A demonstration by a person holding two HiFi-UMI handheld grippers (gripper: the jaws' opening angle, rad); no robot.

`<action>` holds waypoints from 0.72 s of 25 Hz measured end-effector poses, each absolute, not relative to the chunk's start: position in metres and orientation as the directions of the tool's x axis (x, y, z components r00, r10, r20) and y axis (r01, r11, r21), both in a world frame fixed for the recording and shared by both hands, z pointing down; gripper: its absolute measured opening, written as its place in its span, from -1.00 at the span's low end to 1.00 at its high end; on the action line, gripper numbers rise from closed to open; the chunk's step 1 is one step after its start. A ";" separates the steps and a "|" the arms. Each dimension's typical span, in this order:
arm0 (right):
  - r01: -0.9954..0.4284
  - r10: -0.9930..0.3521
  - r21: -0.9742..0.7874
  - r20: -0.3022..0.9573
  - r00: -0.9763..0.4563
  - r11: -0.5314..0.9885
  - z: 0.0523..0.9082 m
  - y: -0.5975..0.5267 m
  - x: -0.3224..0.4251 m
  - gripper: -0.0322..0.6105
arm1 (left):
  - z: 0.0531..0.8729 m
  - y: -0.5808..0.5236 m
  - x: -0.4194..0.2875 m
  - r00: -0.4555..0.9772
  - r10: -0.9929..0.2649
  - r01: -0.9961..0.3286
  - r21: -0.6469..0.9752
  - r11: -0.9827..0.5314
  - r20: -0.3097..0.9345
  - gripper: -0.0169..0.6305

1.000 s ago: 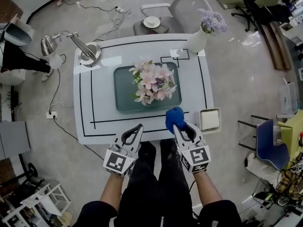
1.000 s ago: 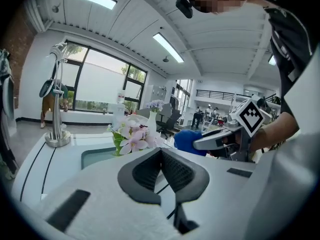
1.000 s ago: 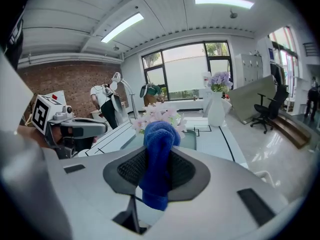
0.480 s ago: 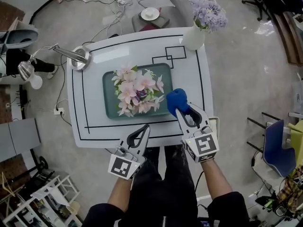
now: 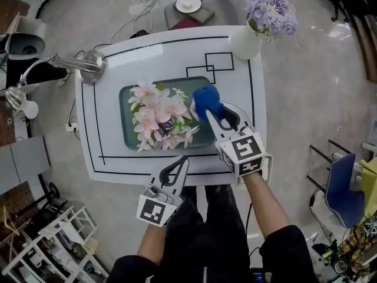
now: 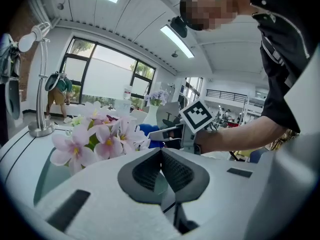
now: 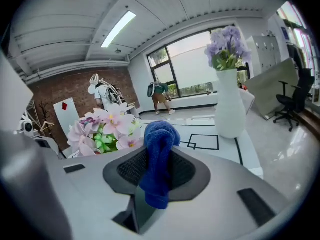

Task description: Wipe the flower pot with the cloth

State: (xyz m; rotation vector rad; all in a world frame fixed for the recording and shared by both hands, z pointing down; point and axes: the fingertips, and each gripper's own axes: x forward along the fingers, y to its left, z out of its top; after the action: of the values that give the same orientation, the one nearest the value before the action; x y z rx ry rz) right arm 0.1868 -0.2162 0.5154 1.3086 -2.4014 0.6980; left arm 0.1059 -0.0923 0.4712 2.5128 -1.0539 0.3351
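A bunch of pink flowers (image 5: 159,115) stands on a green tray (image 5: 131,99) in the middle of the white table (image 5: 235,81); whatever holds the flowers is hidden under the blooms. My right gripper (image 5: 207,112) is shut on a blue cloth (image 5: 205,101), which hangs over the tray's right end, close beside the pink flowers (image 7: 107,126). In the right gripper view the cloth (image 7: 159,159) bulges out between the jaws. My left gripper (image 5: 184,160) sits shut and empty at the table's near edge, pointing at the flowers (image 6: 95,134).
A white vase (image 5: 244,42) with purple flowers (image 5: 270,10) stands at the table's far right corner. A metal desk lamp (image 5: 88,63) stands at the far left corner. A chair with a dish on it is behind the table.
My right gripper has carried the blue cloth forward from the table's near edge to the tray's right end, beside the pink flowers. The left gripper has stayed at the near edge.
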 end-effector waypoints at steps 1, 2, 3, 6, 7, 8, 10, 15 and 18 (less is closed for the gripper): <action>-0.837 -0.671 -0.279 0.502 -0.545 0.471 0.523 -0.218 0.181 -0.58 | 0.473 -0.093 0.105 0.684 -0.630 -0.726 0.264 -0.635 0.367 -0.93; -0.826 -0.652 -0.295 0.510 -0.561 0.480 0.530 -0.219 0.175 -0.58 | 0.475 -0.093 0.103 0.680 -0.632 -0.730 0.265 -0.630 0.371 -0.93; -0.815 -0.634 -0.313 0.514 -0.577 0.487 0.536 -0.220 0.170 -0.58 | 0.476 -0.094 0.101 0.675 -0.636 -0.735 0.266 -0.623 0.374 -0.93; -0.784 -0.593 -0.352 0.516 -0.618 0.511 0.549 -0.218 0.156 -0.58 | 0.482 -0.094 0.095 0.660 -0.644 -0.749 0.269 -0.606 0.387 -0.93; -0.776 -0.582 -0.358 0.517 -0.628 0.519 0.552 -0.216 0.152 -0.58 | 0.484 -0.093 0.093 0.657 -0.645 -0.752 0.269 -0.602 0.391 -0.93; -0.769 -0.570 -0.364 0.520 -0.636 0.526 0.555 -0.214 0.148 -0.58 | 0.485 -0.093 0.091 0.655 -0.646 -0.753 0.269 -0.600 0.393 -0.93; -0.757 -0.549 -0.374 0.527 -0.649 0.536 0.560 -0.210 0.142 -0.58 | 0.487 -0.094 0.089 0.654 -0.646 -0.754 0.272 -0.598 0.394 -0.93; -0.748 -0.522 -0.377 0.546 -0.656 0.546 0.565 -0.198 0.131 -0.58 | 0.490 -0.094 0.082 0.664 -0.640 -0.746 0.281 -0.604 0.387 -0.93; -0.756 -0.521 -0.372 0.558 -0.646 0.538 0.566 -0.188 0.127 -0.58 | 0.490 -0.091 0.079 0.676 -0.632 -0.735 0.287 -0.614 0.379 -0.93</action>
State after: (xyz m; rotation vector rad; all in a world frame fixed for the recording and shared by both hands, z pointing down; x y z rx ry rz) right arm 0.1270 -0.1876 0.5664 1.0470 -2.3978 0.8481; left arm 0.0794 -0.0915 0.4899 2.4707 -1.0655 0.3354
